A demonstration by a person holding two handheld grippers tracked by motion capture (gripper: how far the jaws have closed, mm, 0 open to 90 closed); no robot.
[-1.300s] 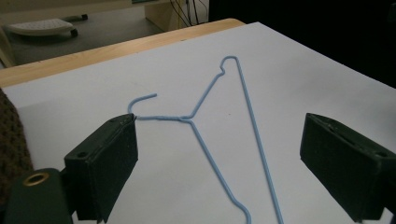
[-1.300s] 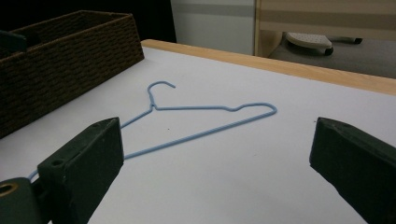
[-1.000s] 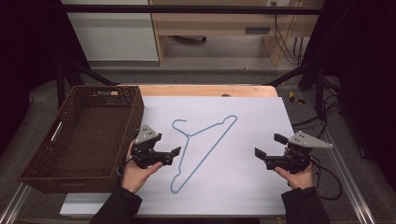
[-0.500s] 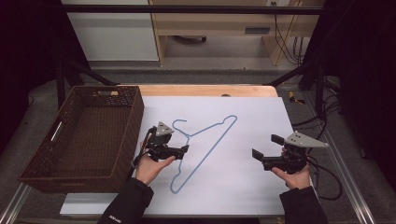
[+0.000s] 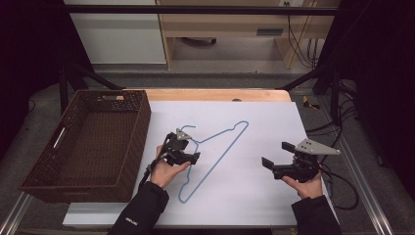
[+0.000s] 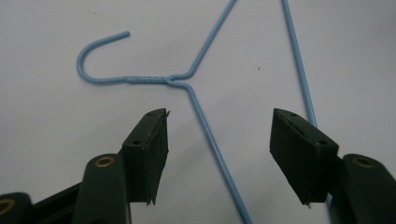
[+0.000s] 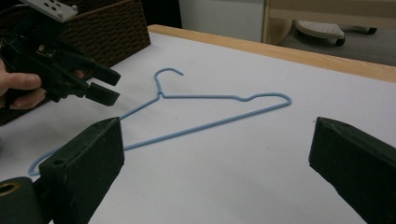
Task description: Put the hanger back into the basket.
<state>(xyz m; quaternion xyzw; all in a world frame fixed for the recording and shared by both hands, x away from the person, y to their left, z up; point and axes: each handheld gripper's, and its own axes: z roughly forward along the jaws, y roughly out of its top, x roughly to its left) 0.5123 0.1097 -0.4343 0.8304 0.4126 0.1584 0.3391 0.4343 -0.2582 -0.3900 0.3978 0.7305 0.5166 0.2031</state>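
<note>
white sheeting [image 5: 254, 196] covers the wooden tabletop [image 5: 215, 94], and on it, largest to smallest, are seen a dark wicker basket [image 5: 129, 147] at the left edge, a blue wire hanger [image 5: 215, 159] lying flat near the middle with its hook toward the basket, and the two hand-held grippers. the left gripper [image 5: 188, 157] is poised over the hanger's neck; its jaws have just been closing and stand at a middling gap, with one sloping arm of the wire [image 6: 212, 144] between the pads but untouched by them. the right gripper [image 5: 266, 164] is held well apart at the right, jaws wide with nothing between them. the hanger is judged light, stiff yet springy, and thin enough to slip or pivot in a pinch; hold is best taken beside the twisted neck [image 6: 175, 80], where the wire is doubled. the hanger's lower end is cut off in the left gripper view, and whether the wire lies fully flush on the sheet cannot be made out.
</note>
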